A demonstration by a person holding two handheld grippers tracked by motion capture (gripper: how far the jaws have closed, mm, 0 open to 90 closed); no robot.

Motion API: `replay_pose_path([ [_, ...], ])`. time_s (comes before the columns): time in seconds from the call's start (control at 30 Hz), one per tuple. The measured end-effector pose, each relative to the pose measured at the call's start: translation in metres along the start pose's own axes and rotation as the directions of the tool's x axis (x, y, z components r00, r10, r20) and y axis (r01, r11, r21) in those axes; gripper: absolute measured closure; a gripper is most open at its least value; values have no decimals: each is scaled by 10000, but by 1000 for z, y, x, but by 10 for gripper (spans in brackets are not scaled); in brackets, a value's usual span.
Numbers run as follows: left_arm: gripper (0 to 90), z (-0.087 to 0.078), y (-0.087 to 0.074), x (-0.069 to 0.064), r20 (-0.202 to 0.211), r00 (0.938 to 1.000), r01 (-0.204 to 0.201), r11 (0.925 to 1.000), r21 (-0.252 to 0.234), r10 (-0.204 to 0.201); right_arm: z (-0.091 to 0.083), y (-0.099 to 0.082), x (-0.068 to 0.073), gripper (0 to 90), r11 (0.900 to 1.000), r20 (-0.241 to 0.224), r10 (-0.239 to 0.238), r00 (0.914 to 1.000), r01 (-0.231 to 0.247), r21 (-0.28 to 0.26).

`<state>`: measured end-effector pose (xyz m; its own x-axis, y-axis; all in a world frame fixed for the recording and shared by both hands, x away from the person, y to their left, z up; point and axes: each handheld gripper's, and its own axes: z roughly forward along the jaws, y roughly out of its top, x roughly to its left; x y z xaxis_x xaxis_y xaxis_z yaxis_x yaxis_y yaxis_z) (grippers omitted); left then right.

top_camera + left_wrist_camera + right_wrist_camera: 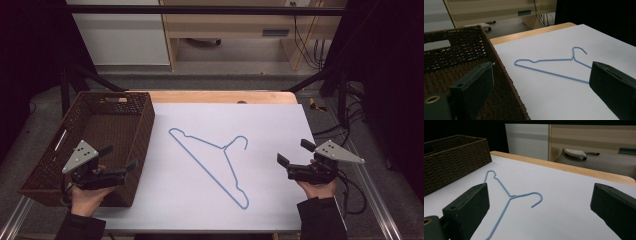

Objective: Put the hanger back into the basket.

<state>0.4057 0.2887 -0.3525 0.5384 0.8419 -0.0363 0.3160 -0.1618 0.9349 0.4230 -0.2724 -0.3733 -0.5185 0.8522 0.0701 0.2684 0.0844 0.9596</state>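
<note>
Hanger count: one, with both grippers spread

High view: one thin blue wire hanger (218, 159) lies flat on the white sheet (270, 125), just right of the one brown woven basket (145, 125). Left gripper (121, 157) hovers over that basket, right gripper (296, 152) well right of it; both hold nothing.

Left gripper view: jaws wide apart, hanger (549, 65) beyond them, right of the basket (506, 82).

Right gripper view: jaws released, hanger (506, 192) right of the basket (456, 160).

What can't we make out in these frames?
- Hanger: its lower arm, left gripper view, hidden behind the right-hand jaw.
- Hanger's bottom end, right gripper view: cut off by the lower edge.
- Basket: near inside corner, high view, hidden by the left gripper.
</note>
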Motion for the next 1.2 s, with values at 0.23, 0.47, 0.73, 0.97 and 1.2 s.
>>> replay_pose_path([
  [0.23,53,0,-1,0,-25,10000,26,10000,4,-26,0,1,1,30,9999,68,-40,10000,40,99],
  [0.47,53,2,0,-2,37,10000,-24,10000,27,24,5,3,9,41,9990,27,-260,9997,259,362],
  [0.73,54,2,0,-2,48,10000,-86,9999,114,85,26,2,27,58,9923,-300,-489,9984,519,1124],
  [0.97,56,4,1,-4,62,9998,-164,9997,169,163,45,3,43,82,9807,-807,-646,9946,782,1793],
  [1.2,57,5,0,-7,111,9997,-207,9995,227,205,76,2,60,98,9573,-994,-946,9905,1179,2641],
])
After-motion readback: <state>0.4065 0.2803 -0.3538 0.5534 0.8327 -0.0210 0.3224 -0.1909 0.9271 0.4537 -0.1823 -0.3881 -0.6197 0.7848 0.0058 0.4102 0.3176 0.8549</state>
